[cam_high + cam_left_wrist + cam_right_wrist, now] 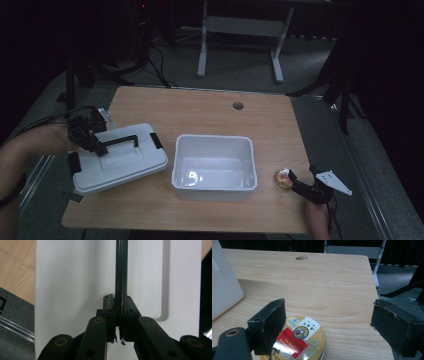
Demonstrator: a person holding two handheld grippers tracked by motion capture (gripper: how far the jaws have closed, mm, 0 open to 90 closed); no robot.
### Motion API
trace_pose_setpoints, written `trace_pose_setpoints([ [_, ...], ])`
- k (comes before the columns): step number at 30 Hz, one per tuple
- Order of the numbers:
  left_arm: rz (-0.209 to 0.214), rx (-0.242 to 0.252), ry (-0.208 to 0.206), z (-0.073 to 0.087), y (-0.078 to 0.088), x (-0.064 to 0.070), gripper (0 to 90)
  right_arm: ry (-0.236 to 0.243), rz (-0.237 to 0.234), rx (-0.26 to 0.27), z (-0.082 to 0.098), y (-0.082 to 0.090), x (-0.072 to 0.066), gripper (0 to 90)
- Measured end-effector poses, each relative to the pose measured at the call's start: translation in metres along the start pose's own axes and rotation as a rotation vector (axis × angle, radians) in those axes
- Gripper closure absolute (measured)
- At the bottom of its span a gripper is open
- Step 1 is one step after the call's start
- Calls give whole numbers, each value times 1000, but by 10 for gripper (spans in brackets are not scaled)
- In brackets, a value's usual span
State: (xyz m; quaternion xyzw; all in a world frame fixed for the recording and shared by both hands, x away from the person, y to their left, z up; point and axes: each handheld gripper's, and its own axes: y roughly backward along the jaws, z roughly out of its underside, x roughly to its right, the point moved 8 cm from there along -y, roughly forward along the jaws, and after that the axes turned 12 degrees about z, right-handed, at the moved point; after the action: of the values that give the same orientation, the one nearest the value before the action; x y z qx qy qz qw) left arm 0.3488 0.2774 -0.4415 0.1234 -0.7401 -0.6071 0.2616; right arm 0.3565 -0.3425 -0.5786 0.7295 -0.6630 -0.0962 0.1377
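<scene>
The white tub [214, 167] sits open near the middle of the surface [210, 112]; nothing is seen inside it beyond glare on its floor. Its lid [120, 157] lies flat on the surface just to the left of the tub, close to it but apart, overhanging the front-left edge of the surface slightly.

Your left gripper [95, 145] is on top of the lid. In the left gripper view its jaws are closed tight on the lid's black handle [121, 277], which runs straight up between them.

Your right gripper [295, 182] is at the front-right corner of the surface, jaws standing wide apart and holding nothing. A round gold tin [299, 338] with a red and white label lies flat on the surface there, just right of the tub; in the right gripper view one jaw sits over the tin's near-left edge, the other well clear to the side.

A round hole [238, 105] is at the far edge of the surface.
</scene>
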Motion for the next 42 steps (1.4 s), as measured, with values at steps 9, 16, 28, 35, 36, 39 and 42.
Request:
trace_pose_setpoints([
  [9,-35,67,34,2,-36,-23,832,0,0,0,0,0,0,120],
  [16,-2,71,69,4,-70,-37,832,0,-1,0,0,0,0,120],
  [28,98,90,73,18,-122,-47,829,2,-1,0,0,0,0,120],
  [35,99,55,72,22,-120,-48,824,7,0,-2,0,0,0,120],
  [36,103,52,74,22,-120,-48,813,7,1,-2,0,0,0,120],
  [39,113,49,85,21,-118,-48,741,14,0,-6,0,0,-1,120],
  [42,126,22,96,22,-119,-47,599,12,-2,-9,0,-1,-1,120],
])
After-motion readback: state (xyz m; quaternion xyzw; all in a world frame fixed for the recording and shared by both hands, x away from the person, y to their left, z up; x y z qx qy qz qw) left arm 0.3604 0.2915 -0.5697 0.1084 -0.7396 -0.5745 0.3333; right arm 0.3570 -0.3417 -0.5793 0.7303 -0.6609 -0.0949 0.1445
